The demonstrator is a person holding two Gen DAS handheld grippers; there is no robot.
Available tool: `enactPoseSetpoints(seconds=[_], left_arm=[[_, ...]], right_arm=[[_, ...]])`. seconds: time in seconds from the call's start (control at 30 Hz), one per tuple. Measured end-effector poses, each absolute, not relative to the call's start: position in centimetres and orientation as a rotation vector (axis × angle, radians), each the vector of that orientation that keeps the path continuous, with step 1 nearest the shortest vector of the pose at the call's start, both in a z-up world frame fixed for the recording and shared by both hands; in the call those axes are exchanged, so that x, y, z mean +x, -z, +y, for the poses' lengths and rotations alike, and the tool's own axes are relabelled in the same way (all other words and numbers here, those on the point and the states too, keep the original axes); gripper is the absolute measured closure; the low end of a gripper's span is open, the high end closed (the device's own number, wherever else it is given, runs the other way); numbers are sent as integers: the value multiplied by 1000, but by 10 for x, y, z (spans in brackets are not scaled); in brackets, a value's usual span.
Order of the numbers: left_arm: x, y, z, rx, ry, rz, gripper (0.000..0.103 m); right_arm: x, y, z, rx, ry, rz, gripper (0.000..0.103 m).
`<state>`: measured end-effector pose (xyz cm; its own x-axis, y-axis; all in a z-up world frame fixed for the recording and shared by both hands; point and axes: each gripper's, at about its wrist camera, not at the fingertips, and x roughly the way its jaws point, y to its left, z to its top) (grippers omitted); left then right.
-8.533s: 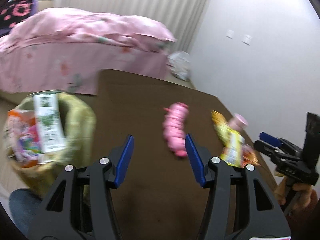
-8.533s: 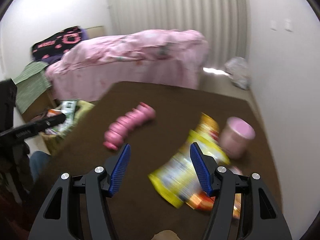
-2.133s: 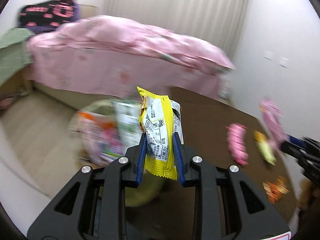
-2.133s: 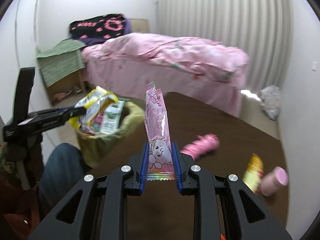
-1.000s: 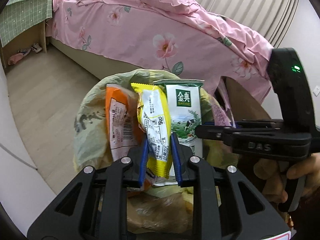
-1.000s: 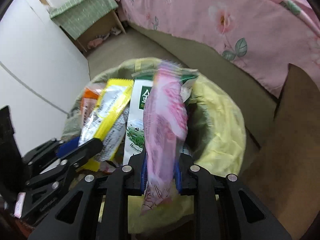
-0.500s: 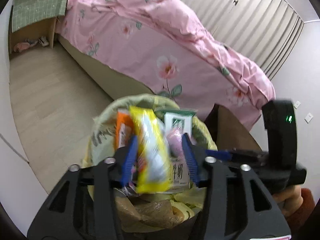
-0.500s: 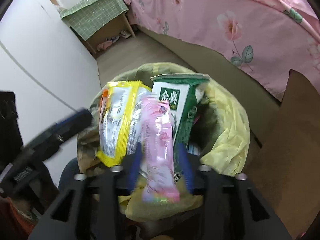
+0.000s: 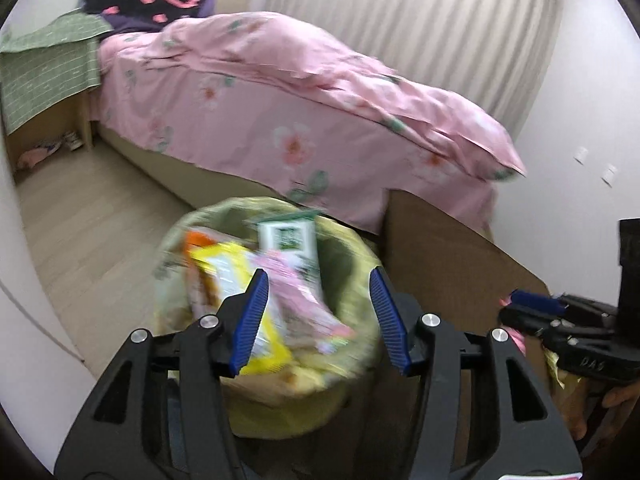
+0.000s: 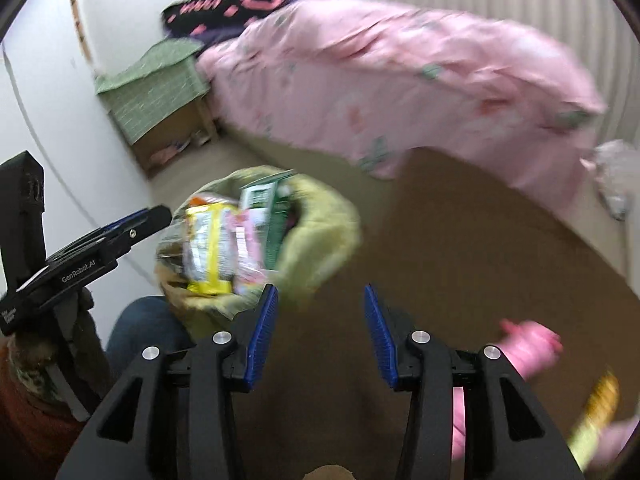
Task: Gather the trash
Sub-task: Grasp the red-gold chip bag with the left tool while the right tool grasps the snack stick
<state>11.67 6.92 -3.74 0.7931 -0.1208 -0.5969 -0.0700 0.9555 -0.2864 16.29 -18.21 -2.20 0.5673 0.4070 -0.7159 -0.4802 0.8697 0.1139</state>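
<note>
A bin lined with a yellow-green bag (image 9: pixel 240 203) (image 10: pixel 332 220) stands on the floor beside the brown table (image 9: pixel 448 264) (image 10: pixel 460 240). Inside it lie a yellow wrapper (image 9: pixel 232 276) (image 10: pixel 204 248), a pink wrapper (image 9: pixel 296 292) (image 10: pixel 244 248) and a green-and-white carton (image 9: pixel 286 240) (image 10: pixel 266 208). My left gripper (image 9: pixel 319 320) (image 10: pixel 156 216) hangs open over the bin's near side, holding nothing. My right gripper (image 10: pixel 320 336) (image 9: pixel 516 300) is open and empty above the table edge, right of the bin. A pink ribbed item (image 10: pixel 528 344) and a yellow packet (image 10: pixel 596 412) lie on the table at the lower right.
A bed with a pink floral cover (image 9: pixel 300 112) (image 10: pixel 400 72) runs behind the bin and table. A nightstand under a green cloth (image 9: pixel 44 76) (image 10: pixel 160 80) stands at the left wall. A person's knee in jeans (image 10: pixel 140 332) is beside the bin. Wooden floor (image 9: pixel 92 208) spreads to the left.
Both grippers opened and let their wrappers drop into the bin. The left one rose and drew back. The right one swung right, off the bin and over the table.
</note>
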Motion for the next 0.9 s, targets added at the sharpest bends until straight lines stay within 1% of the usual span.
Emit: enactPoseSetpoints(seconds=[0.13,0.23,0.37,0.53,0.57,0.63,0.8,0.9], left_arm=[[107,33,19,-238,150,665,53],[101,31,-18,-195,250,671,53],[87,33,-72,-149,427,700,53],[65,47,-146,-71,717,789,53],[61,50,-159,-39,758,795,52],[50,57,-192,66,875,804,48],[47,72,-246,204,1012,833,47],[52,86,-273,263,1042,884,46]], right_arm=[[119,7,-240,-85,-388,717,61],[92,5,-280,-76,-309,690,61],[61,11,-333,-67,-164,679,61],[27,26,-390,-73,14,686,61],[20,28,-400,-69,42,683,61],[9,32,-417,-39,79,679,61],[-15,39,-455,82,125,665,61],[-21,46,-468,125,137,677,61]])
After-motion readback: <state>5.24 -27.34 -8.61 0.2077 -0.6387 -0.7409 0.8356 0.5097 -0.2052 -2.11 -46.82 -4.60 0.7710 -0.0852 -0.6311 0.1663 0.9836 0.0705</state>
